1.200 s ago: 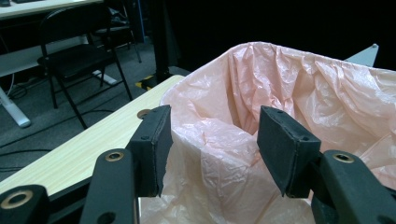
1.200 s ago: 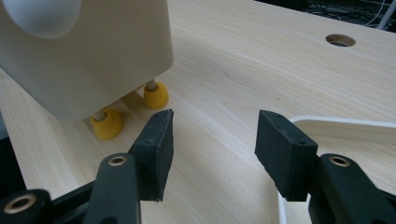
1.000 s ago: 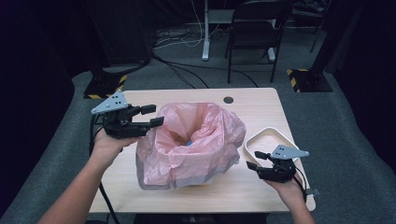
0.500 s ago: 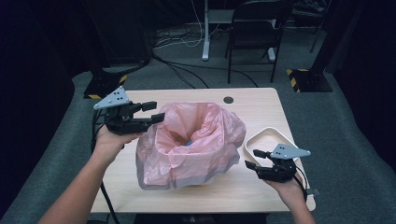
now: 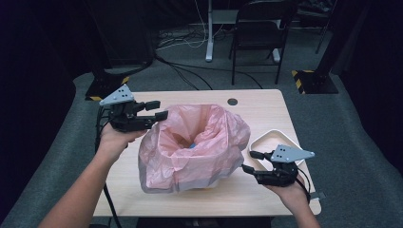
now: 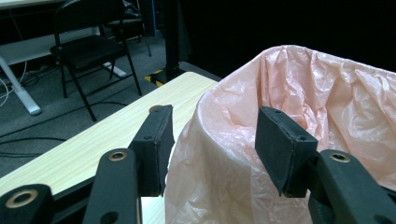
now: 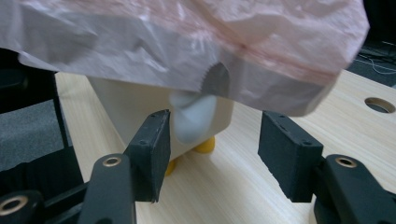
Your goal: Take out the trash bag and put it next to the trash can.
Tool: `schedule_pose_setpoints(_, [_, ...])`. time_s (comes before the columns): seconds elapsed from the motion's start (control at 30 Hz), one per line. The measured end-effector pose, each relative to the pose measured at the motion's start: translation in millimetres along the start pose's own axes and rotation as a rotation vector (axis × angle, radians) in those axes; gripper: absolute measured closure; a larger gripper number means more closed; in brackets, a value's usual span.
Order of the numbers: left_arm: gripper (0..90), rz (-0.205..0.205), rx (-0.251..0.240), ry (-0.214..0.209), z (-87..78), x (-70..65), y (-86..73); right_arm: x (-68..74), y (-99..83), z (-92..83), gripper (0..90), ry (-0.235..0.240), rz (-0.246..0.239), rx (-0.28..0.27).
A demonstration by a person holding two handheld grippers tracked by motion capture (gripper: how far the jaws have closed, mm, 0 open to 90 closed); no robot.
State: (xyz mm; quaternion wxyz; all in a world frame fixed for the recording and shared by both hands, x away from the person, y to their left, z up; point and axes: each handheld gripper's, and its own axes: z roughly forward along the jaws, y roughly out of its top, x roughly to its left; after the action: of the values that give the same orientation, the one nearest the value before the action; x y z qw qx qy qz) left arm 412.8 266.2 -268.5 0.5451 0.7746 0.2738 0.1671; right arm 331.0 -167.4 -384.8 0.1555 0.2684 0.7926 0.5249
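While the left gripper [image 5: 151,110] hovers at the far left edge of the pink bag [image 5: 192,145], its fingers [image 6: 154,144] stand spread. They have just been closing a little, with the bag's rolled rim lying between them in the left gripper view; the pads do not press on the plastic. The bag lines a pale bin [image 7: 140,109] that stands near the middle of the wooden table [image 5: 256,107], its mouth open upward and its loose plastic draped down the outside. In the right gripper view the bin's lower wall shows under the hanging plastic, with small yellow feet [image 7: 204,147] resting on the table. To the right of the bag, a white tray [image 5: 266,140] lies near the table's right edge. The right gripper [image 5: 251,161] is held above the near right part of the table, just beside the bag's lower right side, pointing left toward it. Its fingers [image 7: 289,154] are spread apart with nothing between them.
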Motion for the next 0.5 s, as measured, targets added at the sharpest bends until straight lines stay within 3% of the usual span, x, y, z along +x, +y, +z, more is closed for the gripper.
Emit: schedule_pose_setpoints(0.5, [55.9, -0.007, 0.04, 0.0, 11.0, 7.3, 5.3, 8.5, 21.1, -3.2, 42.4, 0.059, -0.017, -0.007])
